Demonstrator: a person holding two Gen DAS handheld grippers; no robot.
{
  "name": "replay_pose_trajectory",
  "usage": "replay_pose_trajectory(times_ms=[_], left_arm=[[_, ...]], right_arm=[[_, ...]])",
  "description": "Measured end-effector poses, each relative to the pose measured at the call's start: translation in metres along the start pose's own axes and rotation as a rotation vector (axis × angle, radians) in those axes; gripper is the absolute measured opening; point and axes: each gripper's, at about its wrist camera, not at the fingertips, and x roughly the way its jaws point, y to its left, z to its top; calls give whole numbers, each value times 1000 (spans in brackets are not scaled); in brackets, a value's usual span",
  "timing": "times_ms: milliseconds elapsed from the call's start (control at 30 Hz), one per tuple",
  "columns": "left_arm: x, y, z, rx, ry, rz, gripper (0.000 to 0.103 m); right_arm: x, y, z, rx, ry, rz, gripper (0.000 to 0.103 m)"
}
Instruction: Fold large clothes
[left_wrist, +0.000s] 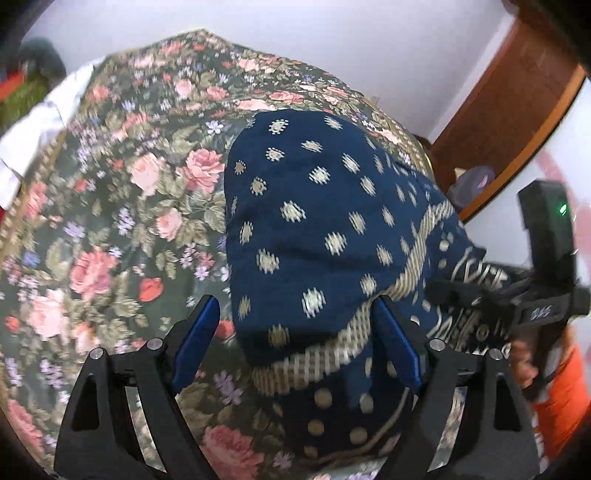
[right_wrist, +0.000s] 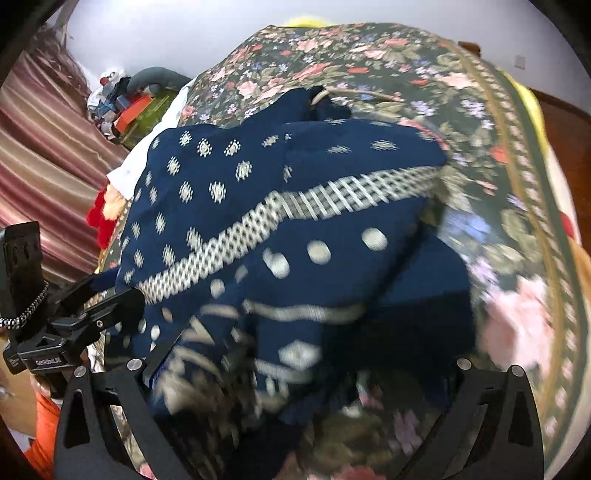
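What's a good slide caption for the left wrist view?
Left gripper, fingers open, over a folded navy dotted garment on a floral bedspread.

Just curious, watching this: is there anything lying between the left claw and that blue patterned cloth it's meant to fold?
Nothing visible. The left gripper is open, its blue fingers already straddling the navy garment, which lies directly on the floral bedspread.

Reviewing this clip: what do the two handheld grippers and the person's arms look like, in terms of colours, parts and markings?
Both are black frames with silver bolts. The left gripper has blue pads on its jaws. The right gripper is mostly hidden by cloth. A green light glows on the right unit; a braided cord hangs off the left. The sleeves are orange.
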Motion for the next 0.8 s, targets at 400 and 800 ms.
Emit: replay_pose_trajectory(times_ms=[400,800], left_arm=[[44,26,32,-84,27,-117,96],[55,39,32,-189,31,-271,71]], right_arm=[[44,-6,37,0,17,143,97],[51,-1,43,9,22,281,50]])
